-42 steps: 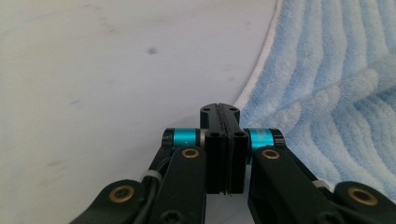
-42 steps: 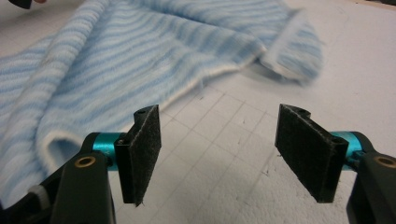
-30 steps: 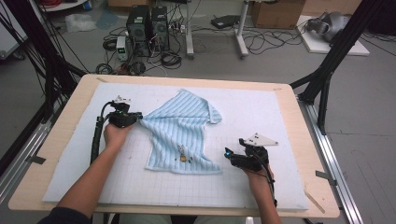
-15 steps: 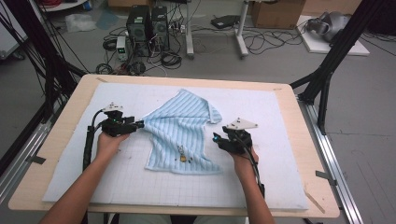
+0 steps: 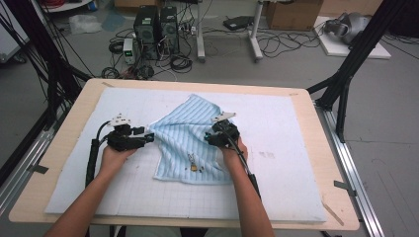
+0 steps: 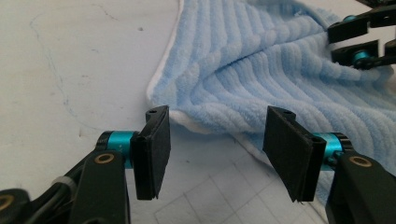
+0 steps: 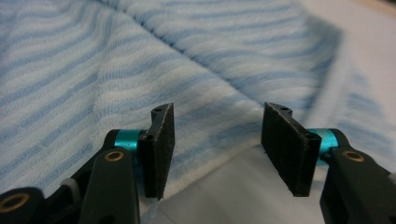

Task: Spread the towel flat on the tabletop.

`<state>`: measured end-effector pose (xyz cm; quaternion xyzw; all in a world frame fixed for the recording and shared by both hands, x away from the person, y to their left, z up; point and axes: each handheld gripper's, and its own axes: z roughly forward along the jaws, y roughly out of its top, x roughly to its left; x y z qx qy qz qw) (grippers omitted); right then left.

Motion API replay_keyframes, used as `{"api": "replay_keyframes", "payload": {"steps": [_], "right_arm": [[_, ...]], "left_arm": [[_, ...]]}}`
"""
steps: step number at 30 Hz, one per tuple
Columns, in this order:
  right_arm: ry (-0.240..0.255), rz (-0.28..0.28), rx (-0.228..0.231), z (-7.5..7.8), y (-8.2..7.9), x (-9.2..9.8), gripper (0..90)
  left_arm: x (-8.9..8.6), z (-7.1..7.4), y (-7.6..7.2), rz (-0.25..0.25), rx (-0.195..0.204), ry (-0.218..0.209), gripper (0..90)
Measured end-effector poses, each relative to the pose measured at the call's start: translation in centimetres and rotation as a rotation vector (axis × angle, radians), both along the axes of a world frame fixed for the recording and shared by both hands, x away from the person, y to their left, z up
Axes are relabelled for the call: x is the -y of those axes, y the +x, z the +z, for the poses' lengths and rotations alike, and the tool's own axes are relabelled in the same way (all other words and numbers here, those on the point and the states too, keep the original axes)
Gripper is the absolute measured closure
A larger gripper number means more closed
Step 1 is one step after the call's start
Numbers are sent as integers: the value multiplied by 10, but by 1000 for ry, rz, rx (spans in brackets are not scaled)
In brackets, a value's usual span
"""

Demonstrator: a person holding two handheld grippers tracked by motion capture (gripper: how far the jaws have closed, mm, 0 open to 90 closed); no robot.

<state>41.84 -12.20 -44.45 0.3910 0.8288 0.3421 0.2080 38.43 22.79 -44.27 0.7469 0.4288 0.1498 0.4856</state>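
A light blue ribbed towel (image 5: 190, 143) lies rumpled near the middle of the white mat (image 5: 296, 163) on the desk (image 5: 64, 148), its far corner folded over, a small dark-and-gold object (image 5: 191, 164) resting near its front edge. The left hand-held gripper (image 5: 147, 136) sits released at the towel's left edge; its own view shows the white hem (image 6: 187, 122) between the spread jaws. The right hand-held gripper (image 5: 208, 138) is released too, over the towel's right side, with the cloth's edge (image 7: 219, 156) between its jaws. Bare mat surrounds the towel on all 4 sides.
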Motion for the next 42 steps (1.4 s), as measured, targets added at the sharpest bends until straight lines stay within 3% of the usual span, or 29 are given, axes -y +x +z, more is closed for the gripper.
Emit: {"api": "replay_keyframes", "payload": {"steps": [3, 6, 8, 11, 15, 18, 20, 22, 23, 26, 33, 37, 40, 42], "right_arm": [[58, -18, -29, -3, 4, 0, 498], [77, 19, -35, -2, 4, 2, 856], [80, 20, -47, -1, 9, 5, 865], [28, -41, -33, 1, 17, 11, 865], [-130, -120, 21, 8, 31, 16, 865], [-179, -226, 59, 12, 41, 28, 864], [-161, -326, 98, 16, 45, 40, 864], [-55, -405, 109, 18, 45, 51, 844], [-19, -405, 97, 17, 45, 53, 820], [-19, -364, 107, 15, 42, 52, 729], [48, -272, 109, 20, 21, 56, 557], [56, -187, 73, 17, 0, 60, 512], [67, -157, 1, 8, -13, 62, 475], [47, -136, -59, 2, -16, 61, 471]], "left_arm": [[-1, -2, 1, 6, -10, -10, 416], [-1, -1, 1, 11, -4, -11, 418], [-2, -1, 0, 15, -5, -15, 418], [-2, 0, 0, 18, -8, -18, 419], [-2, -1, -1, 16, -8, -15, 420], [0, -1, -2, 11, -6, -15, 422], [1, -3, -3, 5, -9, -9, 425], [3, -3, -4, 3, -11, -7, 425], [3, -3, -4, -4, -10, -5, 425], [4, -4, -3, -9, -11, -3, 426], [8, -3, -5, -29, -15, -2, 429], [15, -4, -6, -54, -13, 4, 446], [16, -4, -7, -58, -11, 3, 446], [16, -4, -6, -53, -9, 4, 446]]}}
